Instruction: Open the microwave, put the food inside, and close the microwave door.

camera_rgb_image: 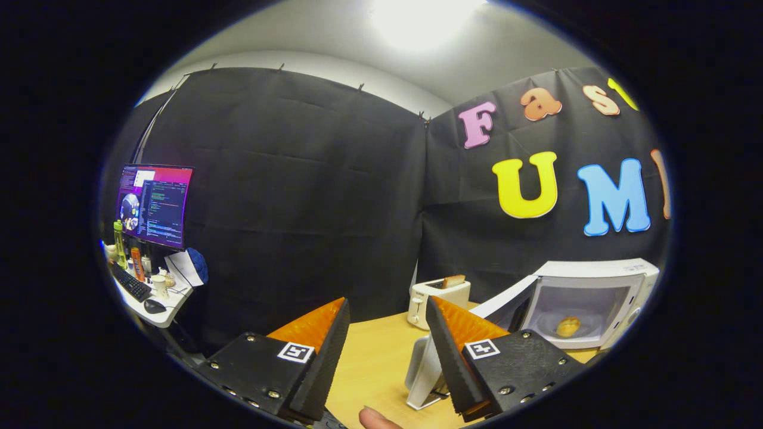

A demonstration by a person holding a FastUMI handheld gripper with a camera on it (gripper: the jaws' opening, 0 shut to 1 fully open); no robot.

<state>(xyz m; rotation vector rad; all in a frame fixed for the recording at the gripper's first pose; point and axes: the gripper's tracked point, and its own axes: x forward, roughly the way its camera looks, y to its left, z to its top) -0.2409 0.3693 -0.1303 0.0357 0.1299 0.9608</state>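
A fingertip [375,419] pokes in closest of all, just under the gap between the two fingers. The gripper [386,313] hangs above the wooden worktop [372,363] with its jaws spread wide and nothing held between them.

Beside the right-hand finger, a white slanted stand [424,372] sits on the worktop, partly hidden behind that finger. Beyond it, at about one o'clock from the jaws, stands a white toaster [440,301] with a slice of toast [453,280] poking up out of its slot.

At roughly two o'clock is the white microwave [596,301]. Its door [508,304] is swung open toward the toaster, and the cavity is lit. Inside, on the round plate, lies the food [568,326], a small golden bread roll, sitting about in the middle of the chamber and well clear of the jaws.

Off at ten o'clock, well apart from the worktop, a small white desk [156,313] carries a glowing monitor [154,204], a keyboard [132,283], a mouse [154,306], a green bottle [119,242], an orange bottle [136,262] and a cup [159,285].
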